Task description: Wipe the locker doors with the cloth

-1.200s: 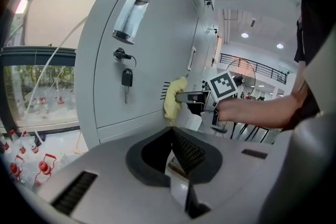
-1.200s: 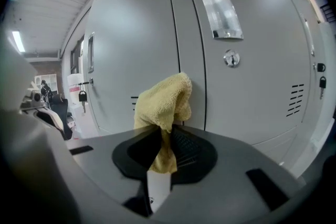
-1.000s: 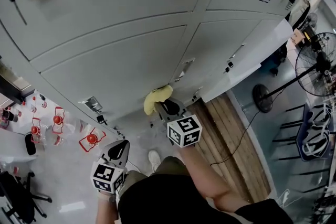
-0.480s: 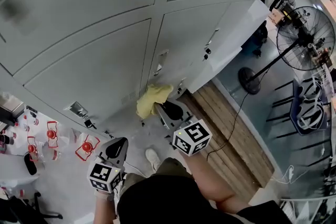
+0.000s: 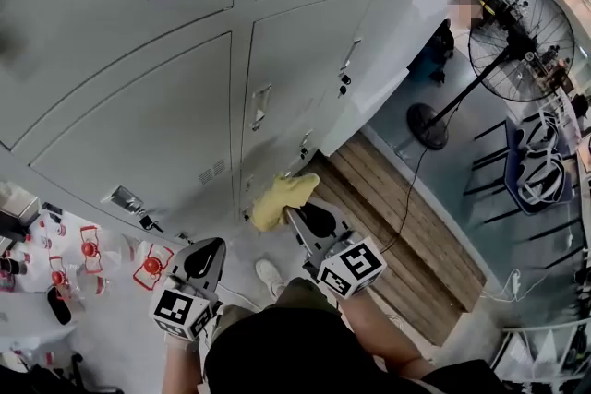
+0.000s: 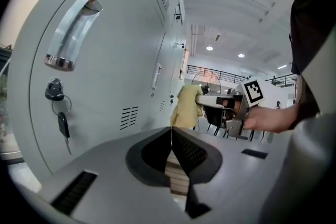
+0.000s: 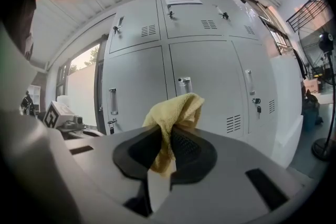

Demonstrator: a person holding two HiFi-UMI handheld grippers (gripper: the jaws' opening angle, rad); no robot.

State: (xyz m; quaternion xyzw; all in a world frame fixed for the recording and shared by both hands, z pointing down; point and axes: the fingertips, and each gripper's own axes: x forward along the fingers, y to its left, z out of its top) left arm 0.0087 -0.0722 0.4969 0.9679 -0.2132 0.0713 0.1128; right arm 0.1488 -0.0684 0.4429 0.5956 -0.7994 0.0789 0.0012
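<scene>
The wall of grey locker doors (image 5: 138,134) is wide, and the wiping is down at the bottom row, so the person has to reach low. That could make them lean in and bump the metal. One door at the far right (image 5: 402,51) stands open, and a hard push nearby could make it swing. A wooden board (image 5: 406,226) lies on the floor just beside the lockers, and a foot could catch its edge. The left gripper (image 5: 205,256) hangs by the person's side with its jaws pressed together on nothing, so it cannot help if something slips. The right gripper (image 5: 300,215) pinches the yellow cloth (image 5: 282,197) low down near the bottom doors. I think the cloth is not on a door yet, but from above it is hard to be sure. Only one fold is in the jaws and the rest bunches out past them, so a strong rub could pull it free and drop it. The door handles (image 5: 259,106) stick out and could snag the cloth. The small hanging keys (image 6: 63,124) could get caught and tugged too.
</scene>
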